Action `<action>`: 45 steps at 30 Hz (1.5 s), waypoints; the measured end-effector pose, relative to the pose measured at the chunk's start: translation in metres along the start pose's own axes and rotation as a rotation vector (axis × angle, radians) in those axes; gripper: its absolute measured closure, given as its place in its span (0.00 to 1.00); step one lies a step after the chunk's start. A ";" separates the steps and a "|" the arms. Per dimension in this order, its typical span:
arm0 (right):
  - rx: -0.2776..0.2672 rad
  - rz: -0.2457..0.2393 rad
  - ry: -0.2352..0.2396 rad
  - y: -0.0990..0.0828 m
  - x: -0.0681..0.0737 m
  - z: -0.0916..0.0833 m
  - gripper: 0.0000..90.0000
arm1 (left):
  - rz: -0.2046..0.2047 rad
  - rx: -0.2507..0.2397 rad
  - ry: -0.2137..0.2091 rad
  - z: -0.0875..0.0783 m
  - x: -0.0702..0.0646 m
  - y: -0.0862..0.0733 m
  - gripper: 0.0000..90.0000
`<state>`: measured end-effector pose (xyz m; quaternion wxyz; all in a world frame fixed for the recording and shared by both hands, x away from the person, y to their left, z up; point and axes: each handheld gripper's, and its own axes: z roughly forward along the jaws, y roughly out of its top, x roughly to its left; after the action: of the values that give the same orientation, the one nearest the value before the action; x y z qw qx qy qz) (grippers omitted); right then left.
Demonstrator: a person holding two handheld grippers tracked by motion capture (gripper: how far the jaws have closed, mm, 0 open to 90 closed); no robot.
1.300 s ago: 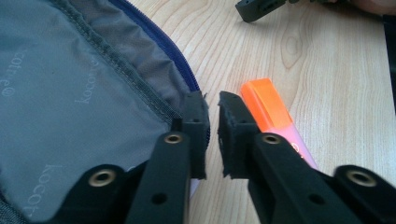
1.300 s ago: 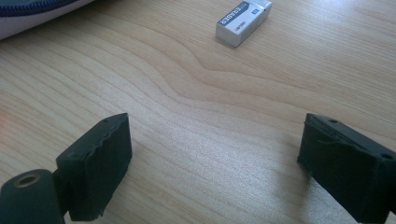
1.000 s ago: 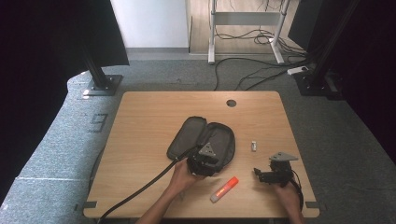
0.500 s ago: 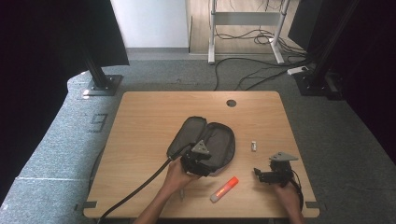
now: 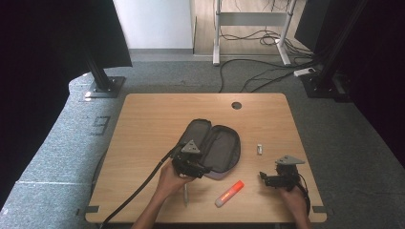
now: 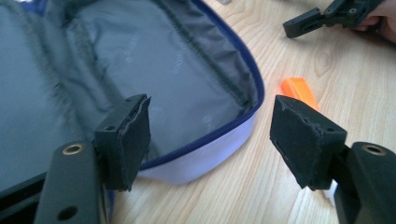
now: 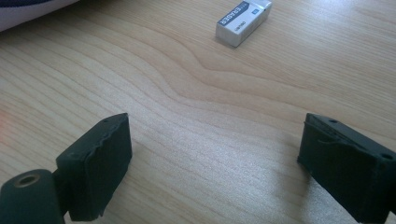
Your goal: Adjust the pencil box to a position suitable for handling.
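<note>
The left hand-held gripper (image 6: 210, 135), its jaws just having been opening and pinching nothing, is hovering over the unzipped pencil case's (image 6: 154, 70) near edge, while the right hand-held gripper (image 7: 215, 163) is sitting spread on the bench (image 7: 196, 93).

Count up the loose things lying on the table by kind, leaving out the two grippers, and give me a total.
Open pencil case: 1
Orange highlighter: 1
White eraser: 1
Slim grey pen or pencil by the left hand: 1
Total: 4
</note>
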<state>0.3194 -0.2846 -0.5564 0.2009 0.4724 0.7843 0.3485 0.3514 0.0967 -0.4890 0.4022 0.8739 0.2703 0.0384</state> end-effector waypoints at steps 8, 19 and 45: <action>0.000 0.000 0.000 0.000 0.000 0.000 0.10 | -0.027 -0.003 0.033 -0.010 0.007 -0.011 0.26; 0.000 0.000 0.000 0.000 0.000 0.000 0.10 | -0.052 -0.018 0.073 -0.030 0.018 -0.021 0.22; 0.000 0.000 -0.001 0.000 0.000 0.000 0.10 | -0.180 -0.003 0.182 -0.054 0.044 -0.065 0.14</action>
<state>0.3193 -0.2845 -0.5564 0.2016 0.4725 0.7842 0.3480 0.3448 0.1907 -0.5062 0.3790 0.8385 0.3828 0.0816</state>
